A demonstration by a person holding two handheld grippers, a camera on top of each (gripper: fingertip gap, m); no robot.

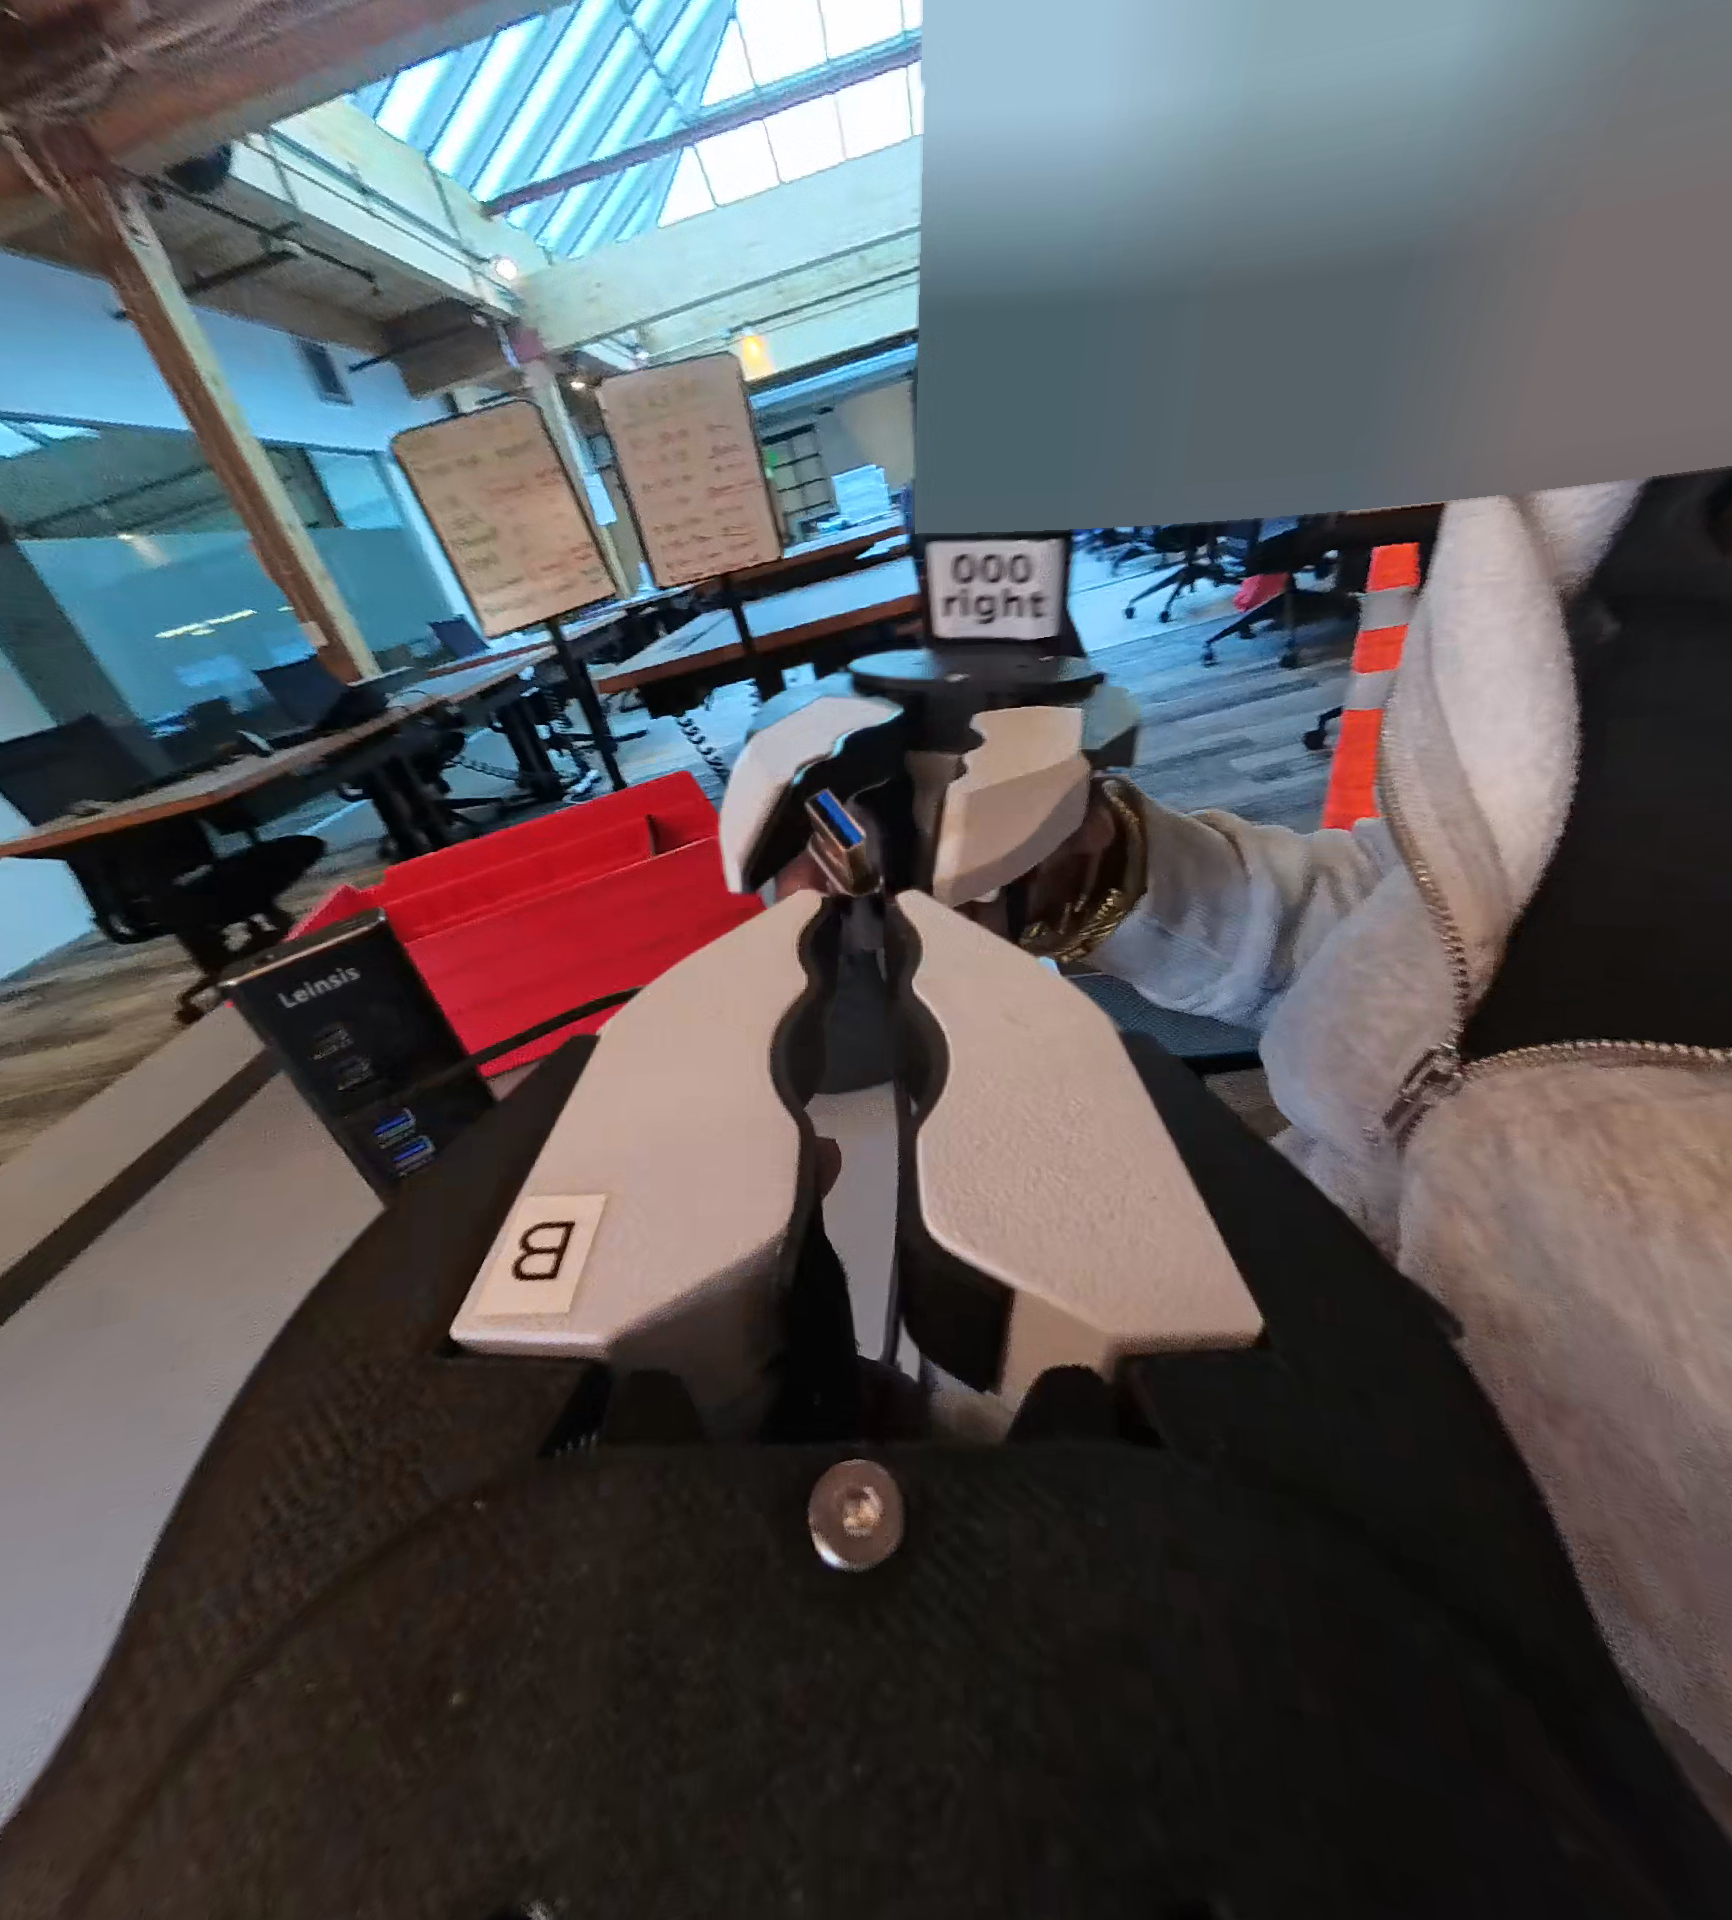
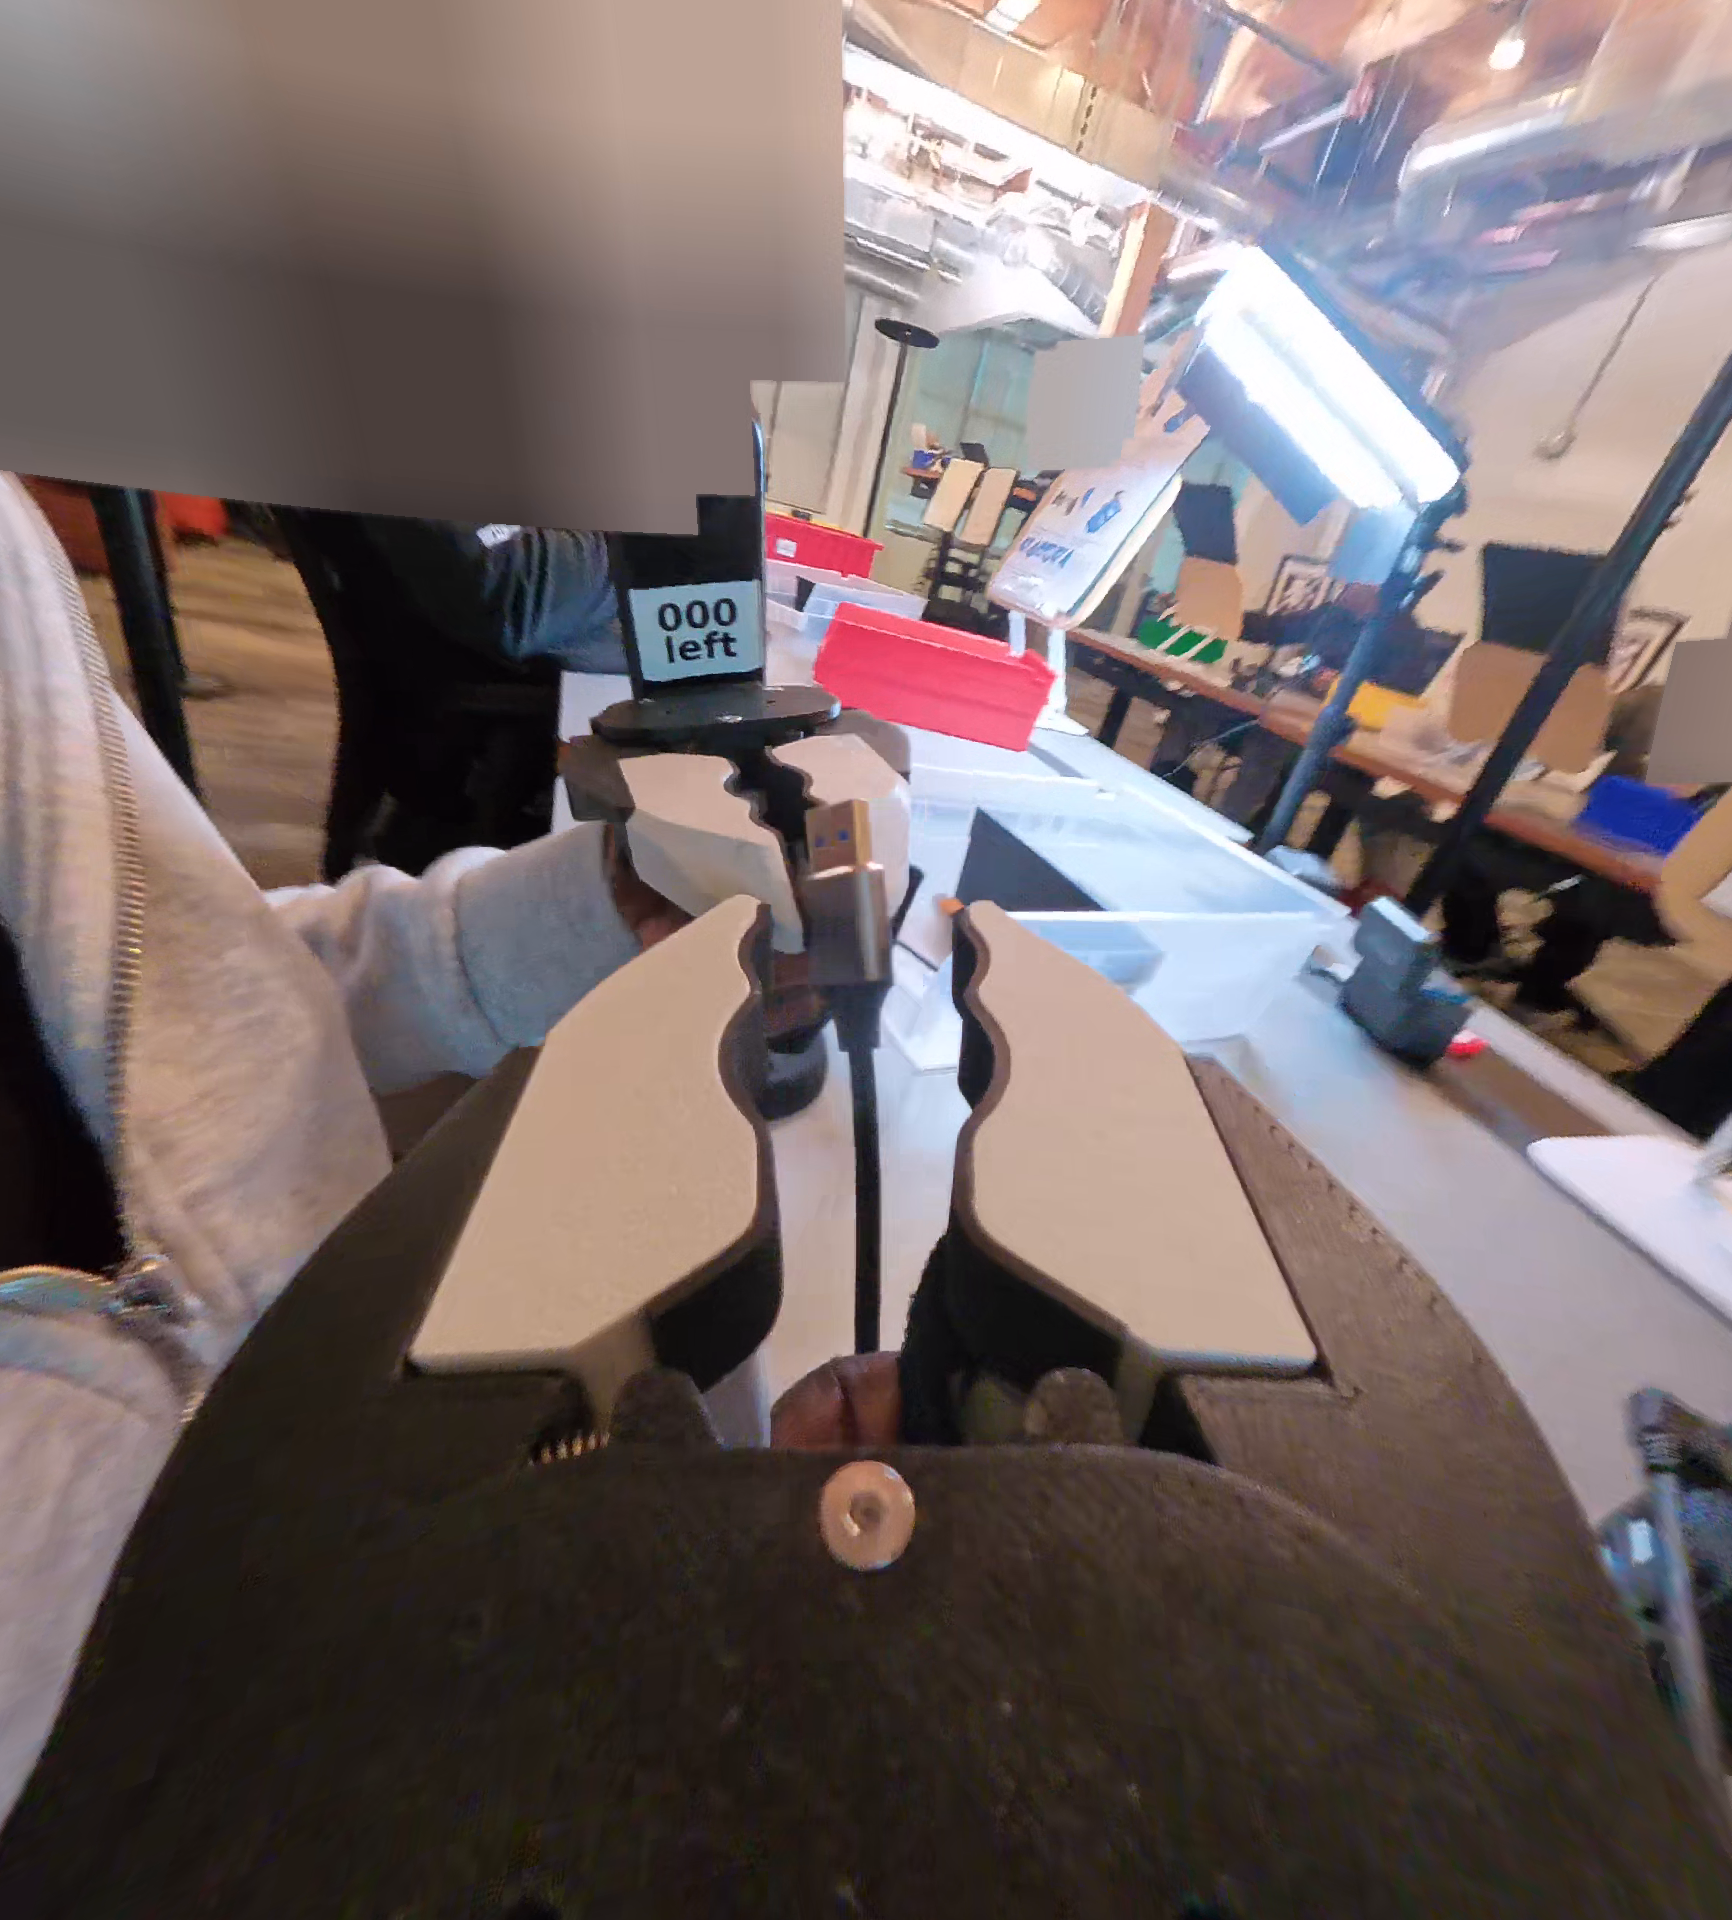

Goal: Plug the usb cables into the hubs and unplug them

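Fingers of your left gripper are drawn together at the tips, with only a narrow wavy slit between them, and they pinch the thin black usb cable just behind its plug. The plug stands clear beyond the tips, metal end up, blue insert showing. Your right gripper faces the left one nose to nose. Its jaws stand wide apart, the cable runs up the middle of the gap, and neither finger touches it or the plug housing. There is free room on both sides of the cable there. The black hub stands upright on the grey table to the left of your left gripper, near the table's far edge, with its port face turned toward the camera and its two blue ports lowest. It is apart from the plug. A red bin sits close behind the hub. Clear plastic trays lie on the table beyond your right gripper. A grey sleeve closes off the right side of the left wrist view.
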